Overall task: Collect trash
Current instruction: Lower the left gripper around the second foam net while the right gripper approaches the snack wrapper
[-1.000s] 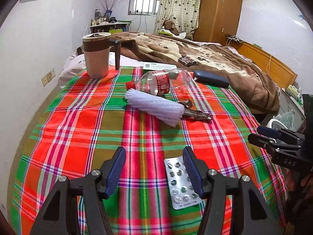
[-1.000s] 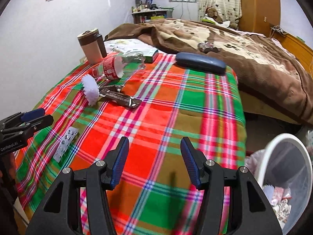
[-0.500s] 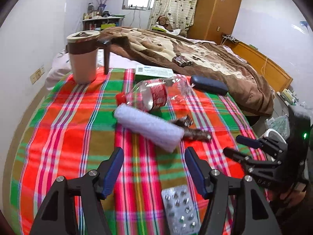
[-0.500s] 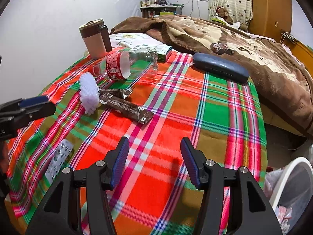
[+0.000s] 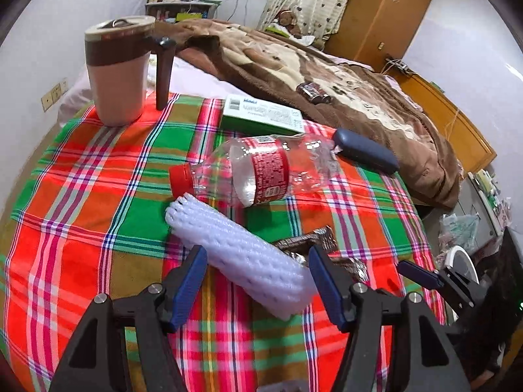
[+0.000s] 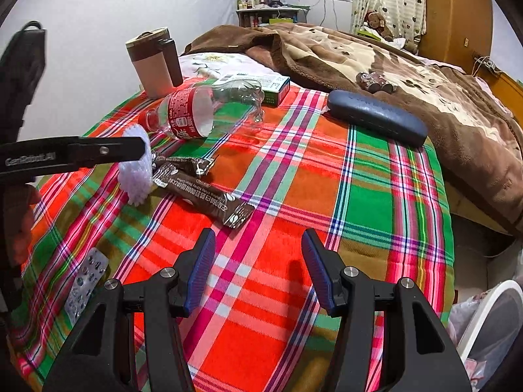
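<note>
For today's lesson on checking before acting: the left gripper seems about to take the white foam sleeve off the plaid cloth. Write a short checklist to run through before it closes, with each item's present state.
1. Left gripper open: ok, jaws spread.
2. White foam sleeve between the jaws: ok, its near end lies there.
3. Brown wrappers clear of the grasp: not ok, they lie against the sleeve.
4. Plastic bottle clear: ok, beyond the jaws.
5. Right gripper out of the way: ok, open and empty.
6. Waste bin reachable: cannot tell, only its rim shows.

The foam sleeve (image 5: 242, 254) hides most of the brown wrappers (image 5: 313, 245); the blister pack (image 5: 287, 386) and trash bin (image 6: 490, 320) are cut off by frame edges.
</note>
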### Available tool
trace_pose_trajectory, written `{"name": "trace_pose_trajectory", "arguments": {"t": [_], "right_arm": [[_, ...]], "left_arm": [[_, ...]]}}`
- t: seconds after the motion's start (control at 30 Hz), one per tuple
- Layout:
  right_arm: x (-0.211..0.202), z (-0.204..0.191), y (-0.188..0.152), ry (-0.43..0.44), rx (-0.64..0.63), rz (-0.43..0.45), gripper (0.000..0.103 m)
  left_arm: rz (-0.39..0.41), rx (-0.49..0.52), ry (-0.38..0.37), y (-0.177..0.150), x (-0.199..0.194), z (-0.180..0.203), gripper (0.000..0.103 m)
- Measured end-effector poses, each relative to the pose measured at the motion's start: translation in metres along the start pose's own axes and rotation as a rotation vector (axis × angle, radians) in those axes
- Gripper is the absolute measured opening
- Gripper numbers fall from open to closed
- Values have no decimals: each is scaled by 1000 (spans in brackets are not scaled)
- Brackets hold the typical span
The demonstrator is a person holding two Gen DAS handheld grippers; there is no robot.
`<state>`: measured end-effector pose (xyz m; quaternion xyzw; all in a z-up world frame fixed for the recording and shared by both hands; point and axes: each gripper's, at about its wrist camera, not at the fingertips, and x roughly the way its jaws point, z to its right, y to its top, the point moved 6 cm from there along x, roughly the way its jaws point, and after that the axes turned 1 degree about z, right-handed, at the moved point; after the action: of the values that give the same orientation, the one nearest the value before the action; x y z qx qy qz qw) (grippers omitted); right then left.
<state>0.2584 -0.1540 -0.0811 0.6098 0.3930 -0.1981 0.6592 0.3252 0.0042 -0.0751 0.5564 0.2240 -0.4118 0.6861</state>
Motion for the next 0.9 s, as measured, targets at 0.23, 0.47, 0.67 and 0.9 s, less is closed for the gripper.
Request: {"name": "trace_pose_trajectory", "arguments": {"t": [0.23,0.47,0.67,0.9], "right_arm": [[5,-1,3,7,-6,-3,56],[9,-6,7,25,-24,-5,56],[8,-16,14,53,-65,18,56],[19,-25,26,124,-66,28,56]], "left_arm": [[-29,-29,17,-4,16,-13,63],[-49,-36,3,-7,21,-22,52],[-61,-40,7,-5,25,-24,52],[-53,-87,-38,0,31,-30,53]]}}
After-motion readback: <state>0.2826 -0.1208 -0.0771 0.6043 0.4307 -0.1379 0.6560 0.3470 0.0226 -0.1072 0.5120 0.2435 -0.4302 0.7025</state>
